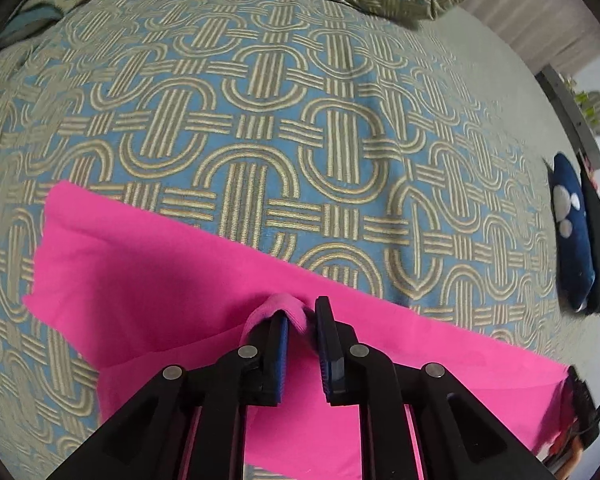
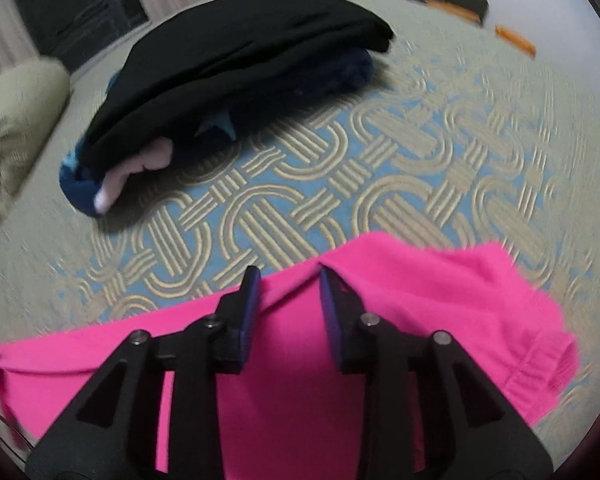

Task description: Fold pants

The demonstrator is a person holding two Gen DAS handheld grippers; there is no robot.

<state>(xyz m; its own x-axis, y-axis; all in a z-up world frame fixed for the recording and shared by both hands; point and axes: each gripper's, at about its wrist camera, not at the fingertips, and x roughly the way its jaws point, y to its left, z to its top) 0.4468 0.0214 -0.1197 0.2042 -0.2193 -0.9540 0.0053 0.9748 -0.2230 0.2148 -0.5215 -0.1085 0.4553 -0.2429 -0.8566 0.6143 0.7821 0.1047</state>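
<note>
Bright pink pants (image 1: 148, 280) lie spread across a bed's patterned bedspread (image 1: 260, 92) of interlocking cream loops on blue. The left hand-held gripper (image 1: 302, 320) points down at the cloth's far edge, its jaws slightly parted with a raised loop of pink fabric between them, hanging loose over one pad. The right hand-held gripper (image 2: 288, 284) stands open above the waistband end, its pads clear of the cloth. A pile of dark folded clothes (image 2: 228, 60) rests farther up the bed.
</note>
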